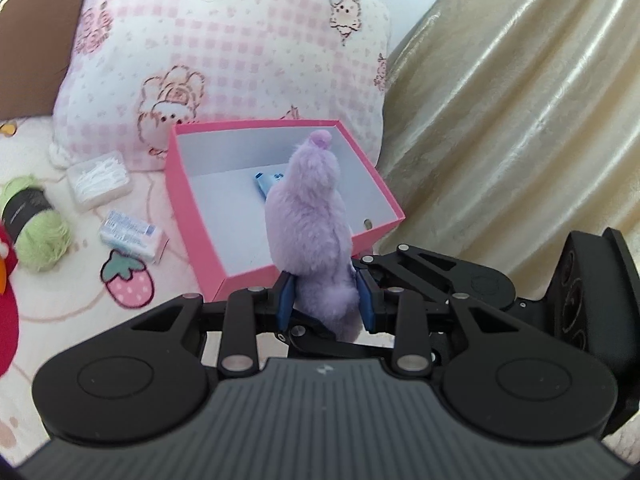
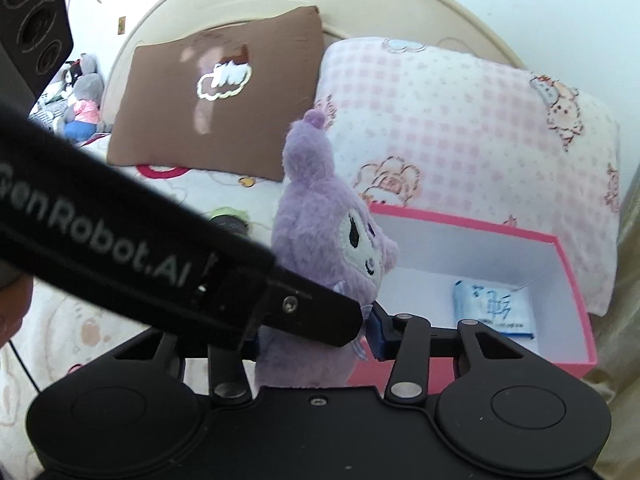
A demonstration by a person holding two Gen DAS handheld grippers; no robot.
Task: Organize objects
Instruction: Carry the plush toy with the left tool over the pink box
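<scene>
Plush: purple plush toy (image 1: 308, 236) stands upright between my left gripper (image 1: 326, 304) pads, held low on its body so the head and single ear-tip stay free above the box.
Why held so: I judge the low grip keeps the soft body from folding and lets me lower it in feet first.
Look: fluffy lilac fur, a white embroidered face with a black eye, a darker knob on top; in the right wrist view the face turns toward 3 o'clock.
Left fingers: clenched on the plush, blue pads (image 1: 285, 300) pressing into the fur on both sides.
Right gripper (image 2: 316, 340): it sits at the same toy's lower body; the left gripper's body crosses in front, so I cannot tell whether it grips.
Box: pink box (image 1: 192, 200), open, white inside, just beyond the plush at 12 o'clock, on the bed against the checked pillow (image 1: 224, 52).
Inside: a blue packet (image 2: 494, 310) lies on the floor of the box.
Outside, at 9 o'clock: clear case of floss picks (image 1: 100, 180), green yarn ball (image 1: 34, 224), small white and blue packet (image 1: 130, 234), all on the bedsheet.
</scene>
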